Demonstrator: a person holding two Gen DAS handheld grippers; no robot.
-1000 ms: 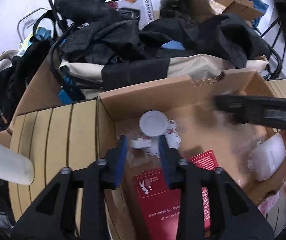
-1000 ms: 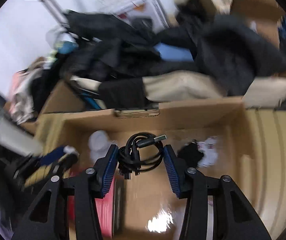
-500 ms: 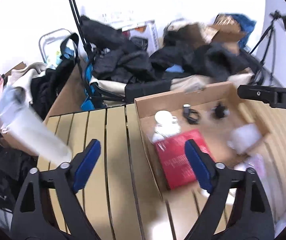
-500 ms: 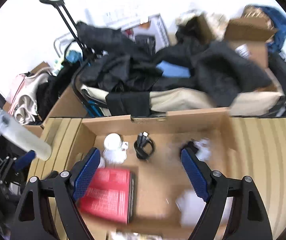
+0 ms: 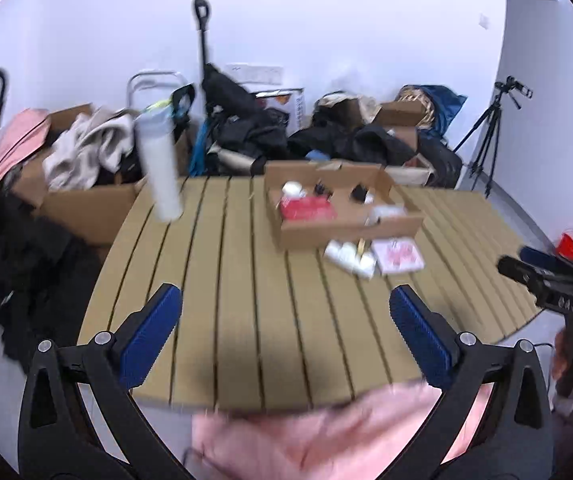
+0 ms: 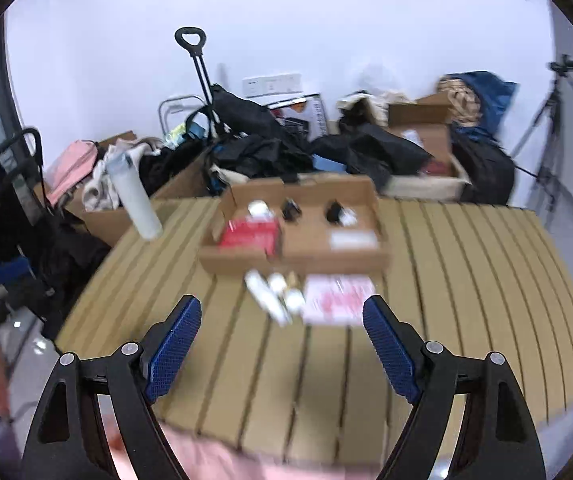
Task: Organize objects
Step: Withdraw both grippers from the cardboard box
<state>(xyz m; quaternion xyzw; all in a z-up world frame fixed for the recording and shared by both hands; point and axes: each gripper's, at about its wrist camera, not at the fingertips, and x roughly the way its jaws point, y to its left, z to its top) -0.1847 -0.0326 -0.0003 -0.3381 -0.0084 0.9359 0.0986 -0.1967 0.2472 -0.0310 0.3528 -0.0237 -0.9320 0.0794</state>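
Observation:
An open cardboard box (image 5: 346, 226) (image 6: 298, 256) stands on the slatted table (image 5: 246, 300) (image 6: 466, 280). It holds a red booklet (image 5: 306, 208) (image 6: 248, 234), a white round item (image 5: 292, 189), a coiled black cable (image 6: 291, 210) and other small things. White tubes (image 5: 348, 258) (image 6: 274, 298) and a pink-white packet (image 5: 398, 256) (image 6: 336, 298) lie in front of the box. My left gripper (image 5: 286, 332) is open and empty, far back from the box. My right gripper (image 6: 282, 346) is open and empty too.
A tall white cylinder (image 5: 160, 168) (image 6: 134, 196) stands at the table's far left corner. Piles of dark clothes and boxes (image 5: 326, 140) (image 6: 326, 148) lie behind the table. A tripod (image 5: 486, 136) stands at the right. Pink fabric (image 5: 306, 436) shows below the table's near edge.
Both grippers have let go of their items into the box, opened wide and pulled well back from it. The whole table now shows.

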